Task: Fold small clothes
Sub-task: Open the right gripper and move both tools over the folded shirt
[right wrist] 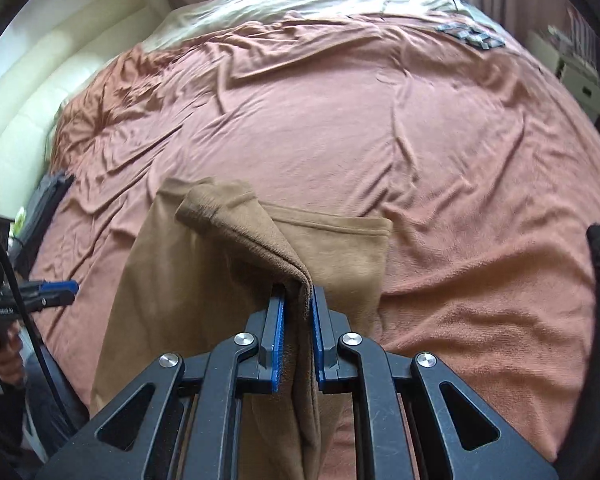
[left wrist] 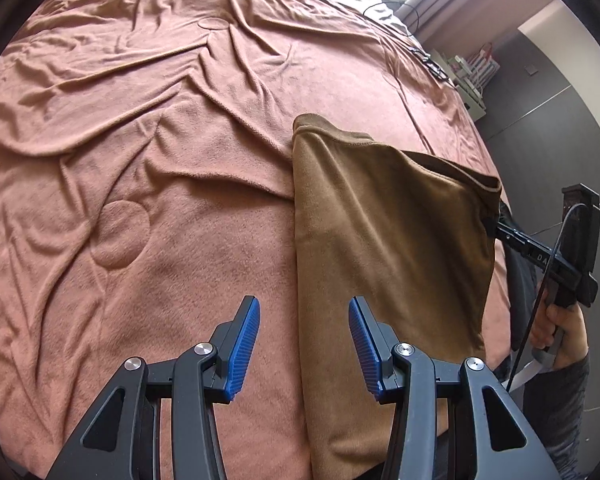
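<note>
We looked down over a wide bed covered by a rumpled pinkish-brown blanket (left wrist: 148,128), with pale bedding at its far end. At the left, our left gripper (left wrist: 304,344) hung released above the blanket, its blue pads (left wrist: 244,344) apart with nothing between them. Just to its right lay the brown garment (left wrist: 380,248), a soft fleece-like piece of clothing, perhaps small trousers, though we could not tell for certain. Its long axis ran from the near edge of the bed away towards the far side, and its left edge passed under the left gripper's right pad. Further right, our right gripper (right wrist: 298,332) was clenched on a folded edge of that garment, lifting the right side off the blanket so the cloth draped down from the pinch. In the left wrist view this gripper appeared at the garment's right edge, held by a hand (left wrist: 556,332). We judged the left gripper nearest the free left edge, so the next grasp probably lay a short reach to its right. A small dark patterned item (right wrist: 472,36) lay far off.
</note>
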The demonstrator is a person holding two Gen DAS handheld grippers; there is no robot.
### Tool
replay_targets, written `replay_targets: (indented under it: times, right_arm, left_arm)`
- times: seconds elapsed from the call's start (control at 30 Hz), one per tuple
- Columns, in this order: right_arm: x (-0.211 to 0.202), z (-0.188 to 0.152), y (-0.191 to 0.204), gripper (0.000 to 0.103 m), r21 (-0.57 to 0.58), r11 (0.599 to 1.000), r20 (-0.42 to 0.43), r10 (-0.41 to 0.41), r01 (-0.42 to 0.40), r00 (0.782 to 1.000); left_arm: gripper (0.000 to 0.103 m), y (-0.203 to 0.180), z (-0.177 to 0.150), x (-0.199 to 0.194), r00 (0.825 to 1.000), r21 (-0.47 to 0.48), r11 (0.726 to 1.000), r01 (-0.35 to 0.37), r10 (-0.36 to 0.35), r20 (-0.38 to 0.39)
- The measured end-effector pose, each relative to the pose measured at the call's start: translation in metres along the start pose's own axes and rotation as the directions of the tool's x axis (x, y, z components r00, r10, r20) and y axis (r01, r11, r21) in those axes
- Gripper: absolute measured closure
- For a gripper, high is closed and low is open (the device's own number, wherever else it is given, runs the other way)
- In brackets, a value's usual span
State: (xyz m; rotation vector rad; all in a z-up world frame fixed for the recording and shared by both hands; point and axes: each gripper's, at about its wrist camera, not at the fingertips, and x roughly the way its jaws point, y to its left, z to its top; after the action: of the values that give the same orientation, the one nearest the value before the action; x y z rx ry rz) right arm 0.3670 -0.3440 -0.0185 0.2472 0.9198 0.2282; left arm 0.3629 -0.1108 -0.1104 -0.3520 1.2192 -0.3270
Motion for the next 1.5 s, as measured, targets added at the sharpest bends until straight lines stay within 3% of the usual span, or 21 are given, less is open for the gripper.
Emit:
replay_targets:
  times: [0.17,0.2,0.3,0.53,0.63,0.67,0.7,0.9,1.07,1.2,1.33,1.4,1.5]
  right_arm:
    - [0.025,0.001,-0.029,0.094,0.1,0.995,-0.027,0.005,-0.003,1.0]
    - [0.029,0.002,-0.034,0.1,0.117,0.993,-0.03,0.012,-0.008,0.999]
    - [0.033,0.0,-0.05,0.1,0.185,0.98,-0.022,0.082,-0.077,0.996]
    - [0.024,0.005,-0.063,0.099,0.214,0.958,0.012,0.194,-0.192,0.981]
    - [0.027,0.01,-0.065,0.085,0.216,0.955,0.004,0.207,-0.203,0.978]
    - [0.029,0.011,-0.066,0.072,0.213,0.958,0.003,0.198,-0.194,0.98]
    - [0.029,0.012,-0.066,0.067,0.205,0.961,0.008,0.187,-0.185,0.982]
    - [0.017,0.01,-0.041,0.067,0.096,0.981,0.034,0.165,-0.168,0.986]
    - [0.016,0.007,-0.006,0.067,-0.047,0.974,-0.009,0.222,-0.222,0.975]
    - [0.038,0.005,0.004,0.067,-0.083,0.963,-0.078,0.249,-0.255,0.965]
    - [0.065,0.011,-0.001,0.068,-0.088,0.983,-0.12,0.152,-0.163,0.981]
    - [0.07,0.013,-0.01,0.079,-0.078,0.989,-0.117,0.115,-0.124,0.987]
    - [0.07,0.019,-0.023,0.087,-0.045,0.995,-0.089,0.085,-0.089,0.992]
  left_arm:
    - [0.054,-0.004,0.008,0.016,0.999,0.009,1.0,-0.022,0.022,-0.023]
    - [0.054,-0.005,0.009,0.019,0.999,0.011,1.0,-0.027,0.027,-0.029]
    - [0.054,-0.006,0.012,0.031,0.998,0.014,0.999,-0.035,0.035,-0.049]
    - [0.054,-0.008,0.018,0.047,0.996,0.032,0.998,-0.059,0.061,-0.067]
    - [0.054,-0.008,0.027,0.049,0.996,0.028,0.997,-0.07,0.072,-0.058]
    - [0.054,-0.009,0.03,0.05,0.996,0.03,0.997,-0.072,0.074,-0.054]
    - [0.054,-0.01,0.033,0.05,0.996,0.035,0.997,-0.075,0.077,-0.047]
    - [0.054,-0.026,0.057,0.049,0.997,0.082,0.994,-0.075,0.075,0.006]
    - [0.054,-0.042,0.077,0.055,0.997,0.143,0.988,-0.067,0.061,0.04]
    - [0.055,-0.048,0.092,0.068,0.998,0.168,0.984,-0.059,0.053,0.039]
    - [0.055,-0.054,0.1,0.083,0.999,0.201,0.978,-0.046,0.042,0.023]
    - [0.055,-0.056,0.103,0.09,0.998,0.212,0.976,-0.055,0.051,0.022]
    - [0.055,-0.053,0.108,0.1,0.997,0.212,0.974,-0.08,0.078,0.017]
